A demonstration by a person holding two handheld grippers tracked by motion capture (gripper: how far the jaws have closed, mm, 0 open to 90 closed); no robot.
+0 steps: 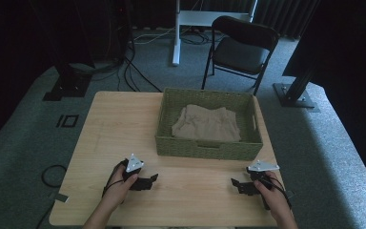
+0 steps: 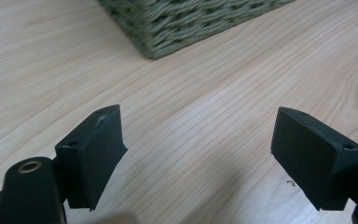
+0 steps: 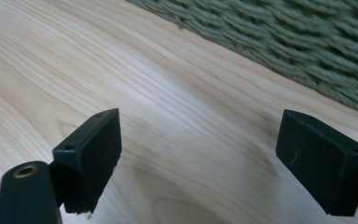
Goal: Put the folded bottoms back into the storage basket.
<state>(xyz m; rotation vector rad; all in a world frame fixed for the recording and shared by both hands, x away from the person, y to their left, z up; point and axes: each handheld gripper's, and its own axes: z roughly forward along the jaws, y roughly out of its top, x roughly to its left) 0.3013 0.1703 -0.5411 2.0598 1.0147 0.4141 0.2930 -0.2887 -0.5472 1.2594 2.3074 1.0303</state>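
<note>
Two grippers sit low over a wooden table, in front of a green basket with a cloth in it.

The left gripper (image 1: 147, 180) and the right gripper (image 1: 238, 183) are black, with flat, blocky jaws. Both have their jaws spread wide, with nothing between them but bare wood. A hand holds each one, and each has a grey three-cornered plate on top. The table (image 1: 190, 200) is pale wood with wavy grain lines and rounded corners. The basket (image 1: 205, 149) is a box shape, woven from thick green cord, bumpy all over. It stands at the far side of the table, near both grippers but apart from them. The cloth (image 1: 207, 125) inside is tan, soft and crumpled. Behind the table stands a black folding chair (image 1: 240, 50) on grey carpet, with cables (image 1: 128, 67) lying on the floor.
</note>
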